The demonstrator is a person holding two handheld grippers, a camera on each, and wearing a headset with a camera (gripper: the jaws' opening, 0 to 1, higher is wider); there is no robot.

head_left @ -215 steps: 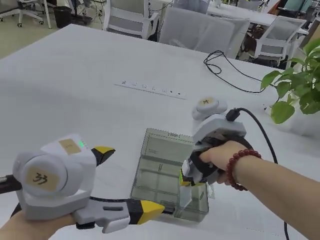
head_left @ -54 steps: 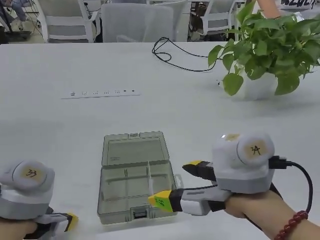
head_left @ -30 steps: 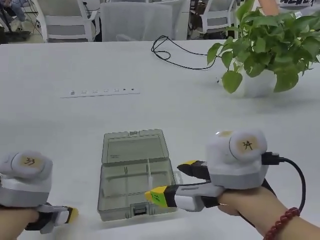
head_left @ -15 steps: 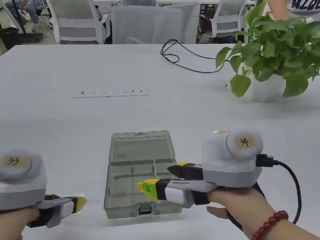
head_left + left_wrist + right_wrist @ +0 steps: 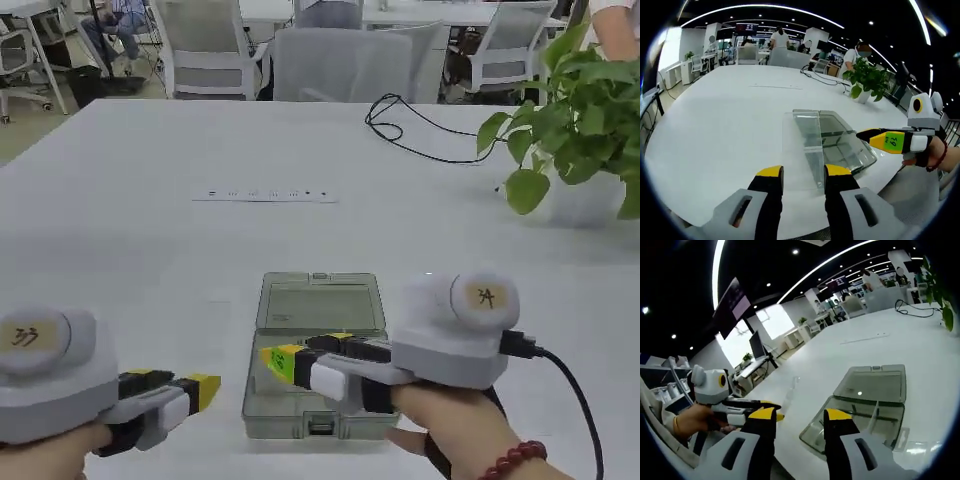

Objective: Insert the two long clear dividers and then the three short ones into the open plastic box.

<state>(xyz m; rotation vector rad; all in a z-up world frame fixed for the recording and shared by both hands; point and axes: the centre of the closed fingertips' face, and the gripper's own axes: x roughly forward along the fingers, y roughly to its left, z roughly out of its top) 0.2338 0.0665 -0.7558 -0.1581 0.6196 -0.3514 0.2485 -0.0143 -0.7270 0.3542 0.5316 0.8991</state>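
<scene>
1. The box (image 5: 280,427) lies open on the table (image 5: 150,230) right in front of the person. Its lid (image 5: 320,305) is folded flat on the far side, so the tray faces up and can be reached from above and from either side.
2. The left gripper (image 5: 804,172) sits low to the left of the box, just above the table. Its jaws look clenched on a clear divider (image 5: 801,145), which reaches forward from between the tips. In the left gripper view the divider overlaps the near corner of the box. Held off the table like this, it seems ready to be carried over the tray.
3. The right gripper (image 5: 308,352) hovers over the near half of the tray, pointing left across it. Its jaws are released with nothing between them, probably so it can steady or guide the incoming piece.
4. In the right gripper view, one upright divider (image 5: 874,416) stands in the tray along its length, and the tray beside it looks bare. From that I judge the job to be at the second long piece, with the three short ones not yet in.
5. The clear plastic is thin and hard to see against the white table. Lining up its ends with the box walls likely calls for a slow, level drop, since a tilt could jam one end.
</scene>
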